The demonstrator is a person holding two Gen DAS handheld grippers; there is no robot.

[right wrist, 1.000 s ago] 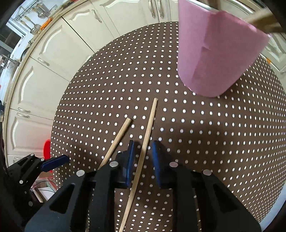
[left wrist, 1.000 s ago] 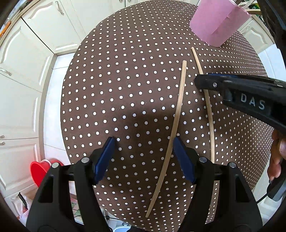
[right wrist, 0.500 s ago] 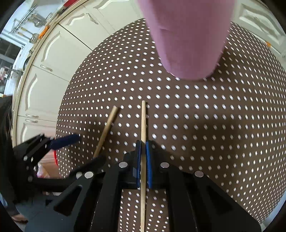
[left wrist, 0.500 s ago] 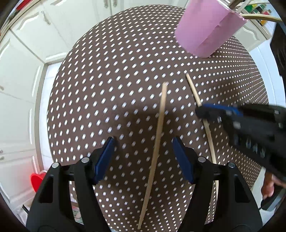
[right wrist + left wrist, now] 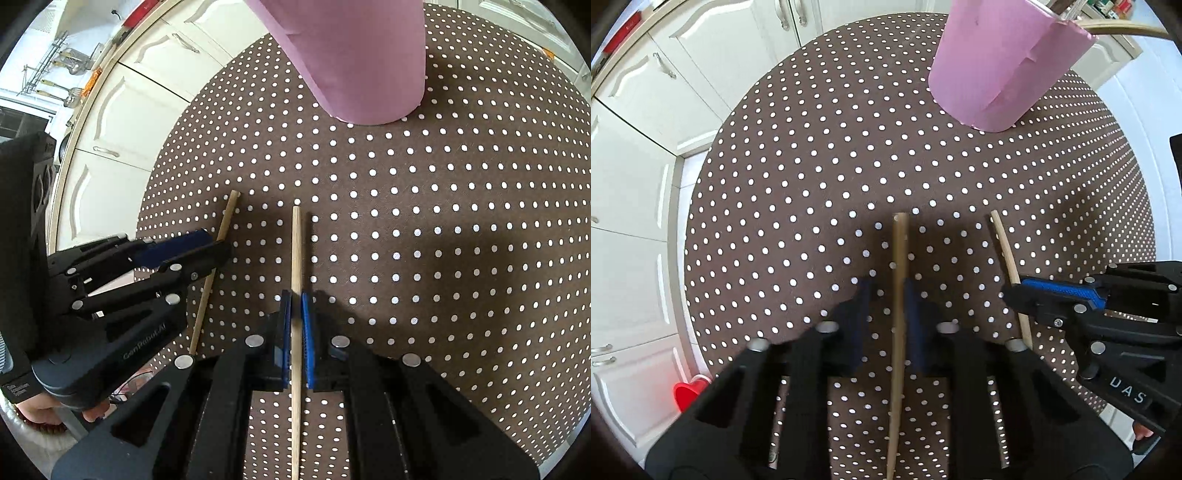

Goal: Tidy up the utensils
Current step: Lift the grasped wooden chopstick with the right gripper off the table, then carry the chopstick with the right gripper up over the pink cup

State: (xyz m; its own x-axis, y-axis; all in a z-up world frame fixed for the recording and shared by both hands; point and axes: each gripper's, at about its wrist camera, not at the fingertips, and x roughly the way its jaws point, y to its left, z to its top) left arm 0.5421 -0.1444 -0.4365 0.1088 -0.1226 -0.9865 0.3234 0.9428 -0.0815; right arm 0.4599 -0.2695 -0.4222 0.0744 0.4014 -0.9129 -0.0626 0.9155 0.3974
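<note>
Each gripper is clamped on its own chopstick, the left gripper [image 5: 884, 319] having just closed on the left chopstick [image 5: 899, 280] and the right gripper [image 5: 295, 325] on the right chopstick [image 5: 296, 251], both sticks pointing away toward the pink cup [image 5: 1001, 66] standing far right on the dotted table [image 5: 812, 184].

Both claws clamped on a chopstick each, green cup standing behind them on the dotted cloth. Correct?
Not quite: the cup is pink, as the left wrist view shows. The rest holds: left claw and right claw each grip a chopstick on the dotted cloth.
</note>
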